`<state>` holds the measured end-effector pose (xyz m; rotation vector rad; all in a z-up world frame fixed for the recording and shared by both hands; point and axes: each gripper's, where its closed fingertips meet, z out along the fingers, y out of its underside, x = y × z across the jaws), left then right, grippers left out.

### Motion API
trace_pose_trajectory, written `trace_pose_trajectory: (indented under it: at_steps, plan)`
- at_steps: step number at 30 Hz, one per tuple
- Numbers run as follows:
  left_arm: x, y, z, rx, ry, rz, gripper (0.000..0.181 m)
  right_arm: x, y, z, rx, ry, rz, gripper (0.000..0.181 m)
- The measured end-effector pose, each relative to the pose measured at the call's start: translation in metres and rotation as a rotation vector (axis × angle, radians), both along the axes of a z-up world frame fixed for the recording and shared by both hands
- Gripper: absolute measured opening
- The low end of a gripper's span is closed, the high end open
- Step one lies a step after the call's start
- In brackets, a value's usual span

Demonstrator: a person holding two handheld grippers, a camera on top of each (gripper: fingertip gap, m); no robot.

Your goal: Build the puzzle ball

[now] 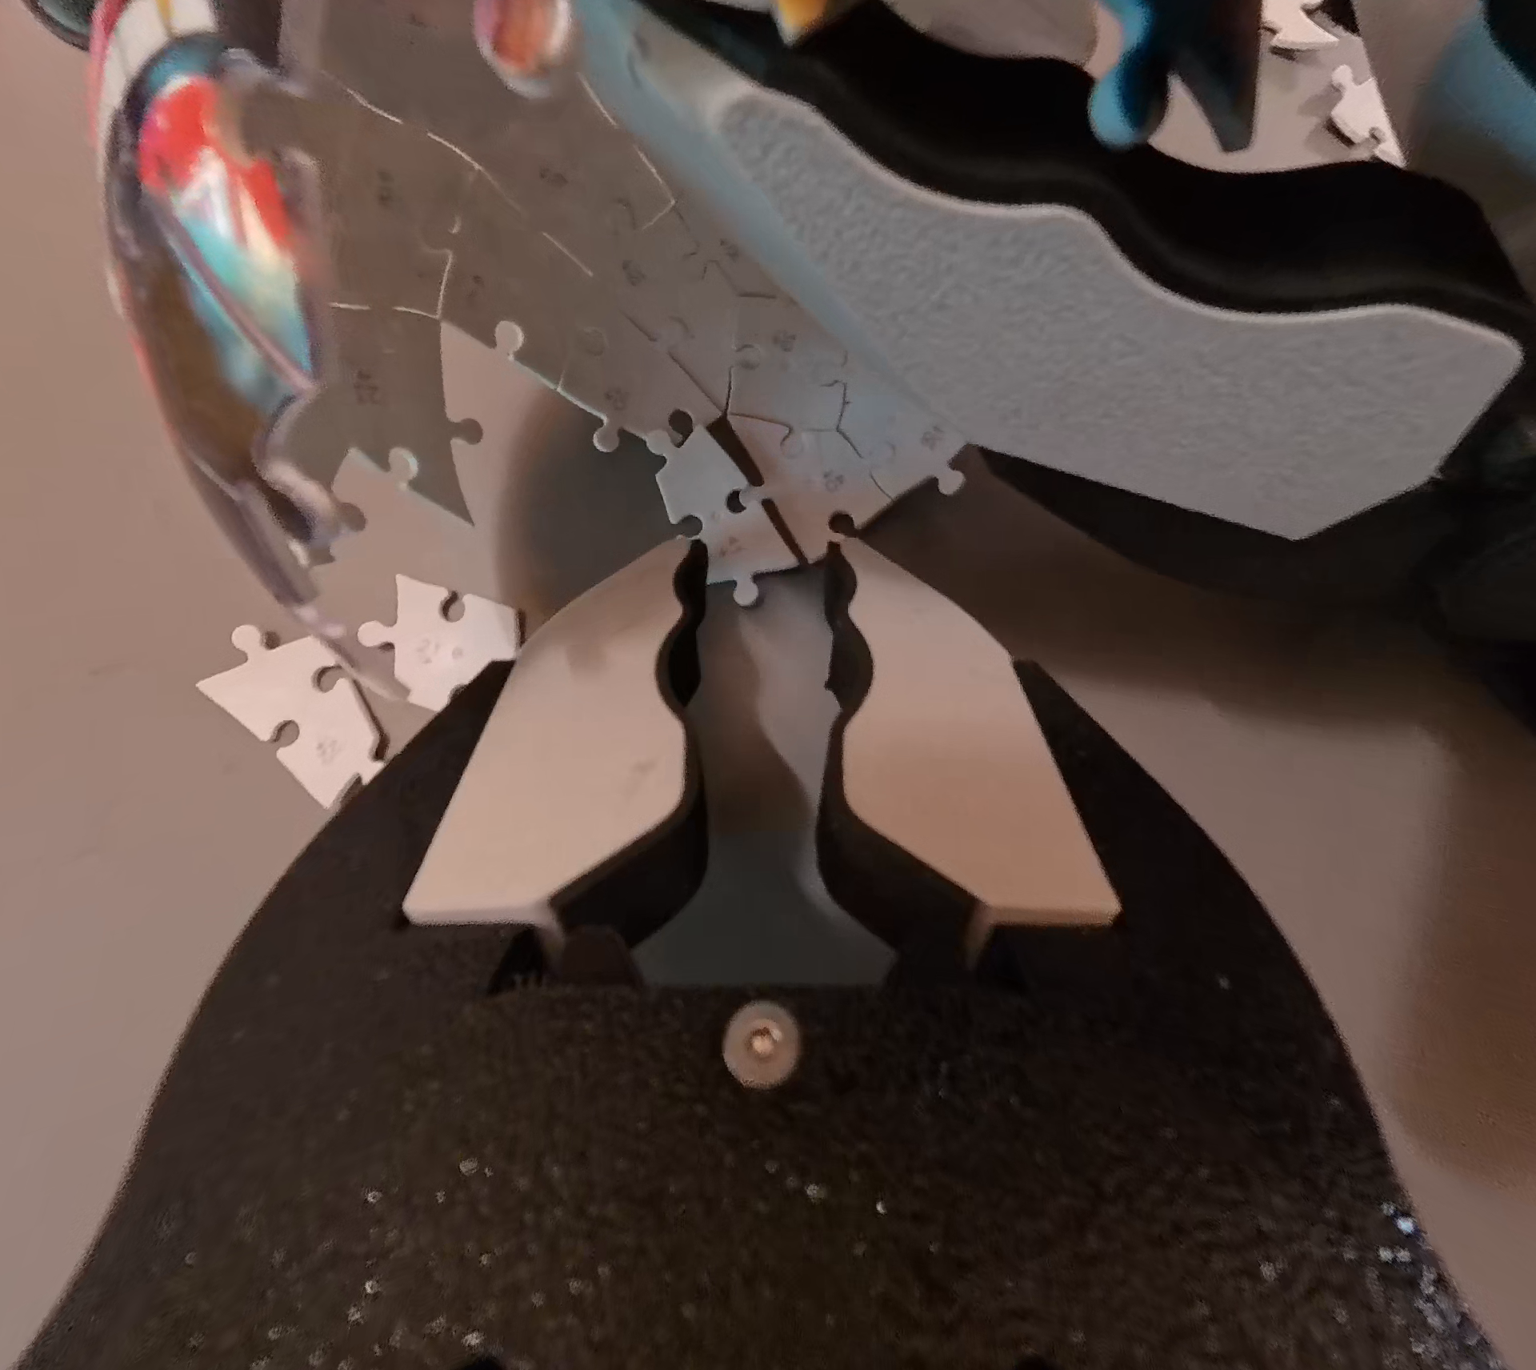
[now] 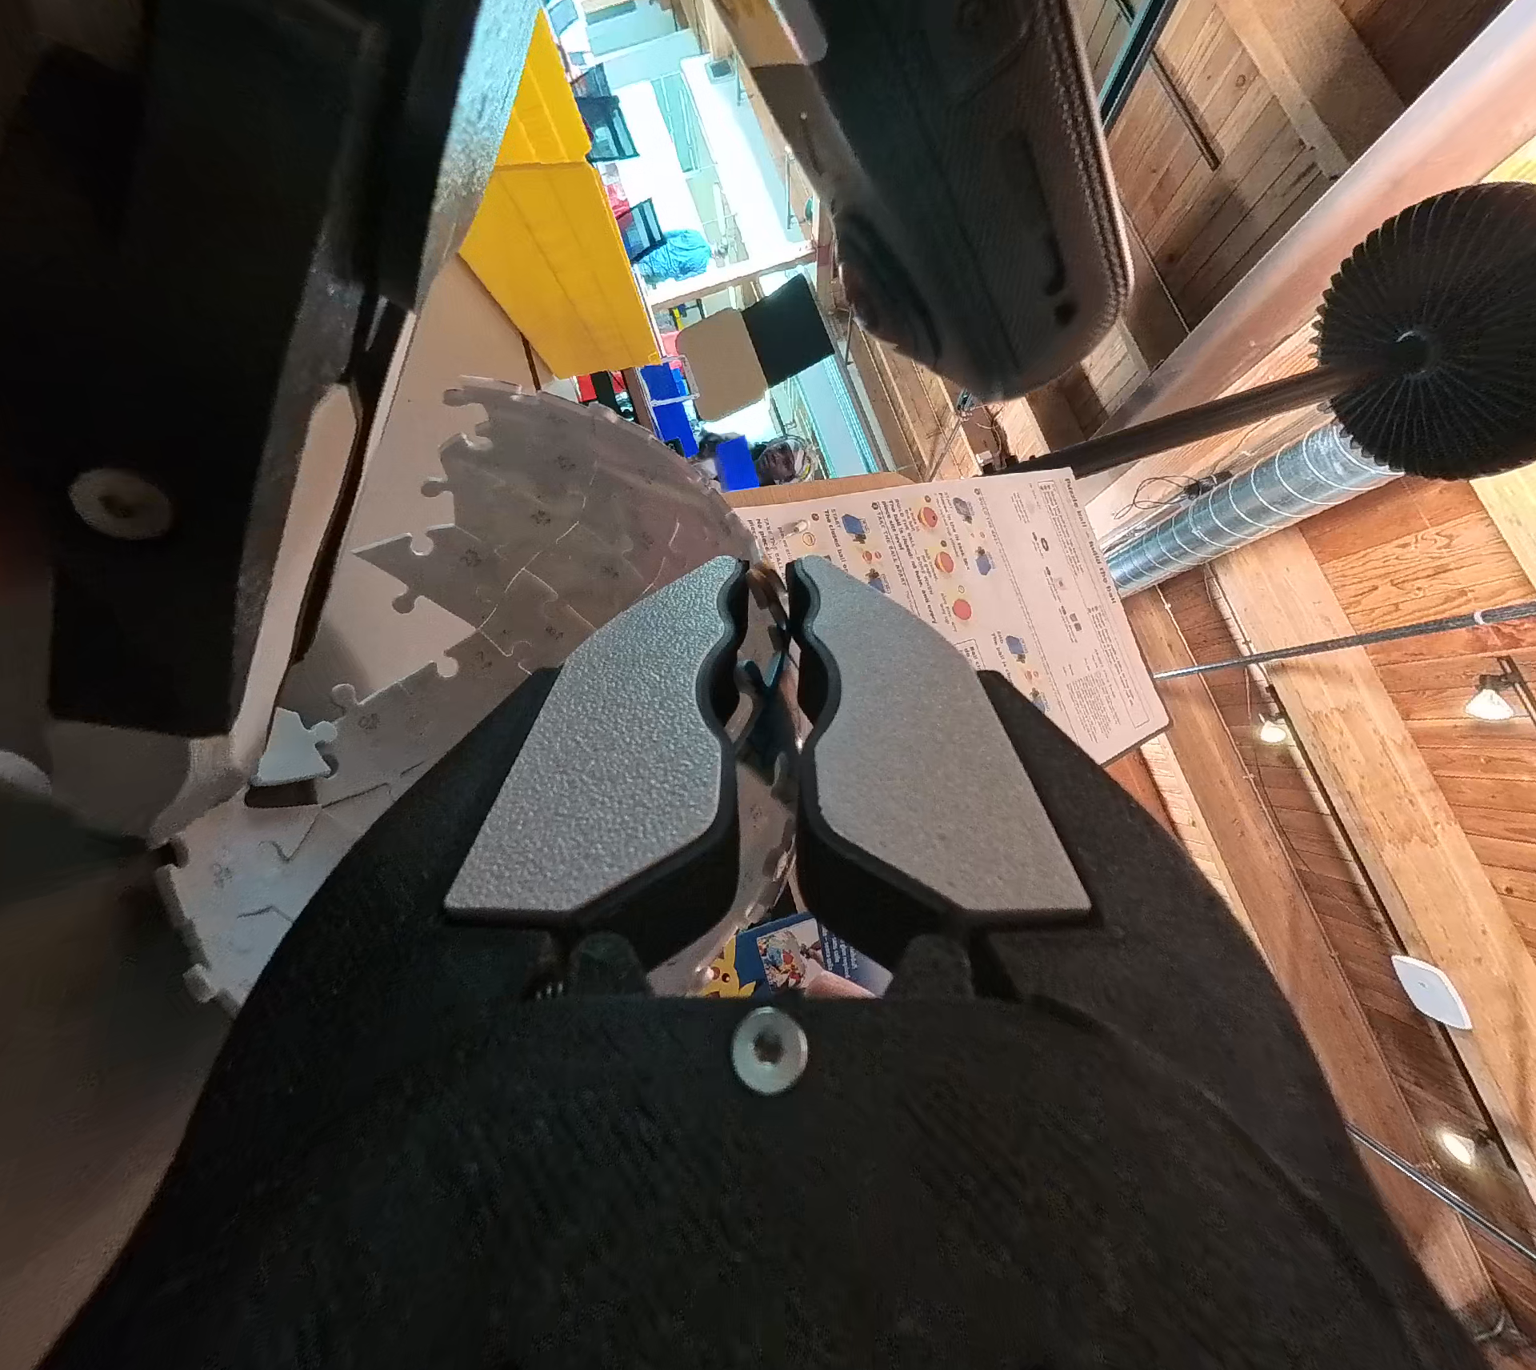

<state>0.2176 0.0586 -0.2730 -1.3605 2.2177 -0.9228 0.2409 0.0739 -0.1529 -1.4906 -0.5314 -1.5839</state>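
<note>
- Left wrist view: half-built curved shell of grey-backed plastic puzzle pieces (image 1: 532,299), held up off the beige surface (image 1: 100,914). Left gripper (image 1: 765,565) nipping its lower edge piece, jaws slightly apart around it. Loose pieces (image 1: 332,690) lying below.
- Probably light and stiff, seams popping easily; best held at the rim.
- Right wrist view: right gripper (image 2: 766,582) clamped on the shell's rim, jaws nearly together. Only here: printed instruction sheet (image 2: 1022,582) behind.

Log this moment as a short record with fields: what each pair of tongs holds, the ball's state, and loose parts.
left tongs: closed on the lower edge of the puzzle ball shell
right tongs: shut on the shell's rim
ball state: partly built, grey inner side showing, jagged gaps
loose pieces: on the table, grey side up
instruction sheet: behind the right tongs
</note>
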Motion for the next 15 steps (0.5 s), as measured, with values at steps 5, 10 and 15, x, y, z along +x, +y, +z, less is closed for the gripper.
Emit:
trace_pose_trajectory:
  at_steps: [5, 10, 15]
  plan:
    - [0.0015, 0.0034, 0.0031, 0.007, -0.018, 0.003, 0.029, 0.0002, -0.0001, 0.0001, 0.001, 0.001, 0.000, 0.009]
    - [0.0021, 0.0078, 0.0020, -0.056, 0.025, 0.038, 0.031, 0.0004, 0.0001, 0.0001, 0.002, 0.004, 0.001, 0.009]
    - [0.0031, 0.0049, 0.0005, -0.068, 0.028, 0.042, 0.032, 0.0002, 0.0006, 0.0000, 0.000, 0.004, 0.002, 0.009]
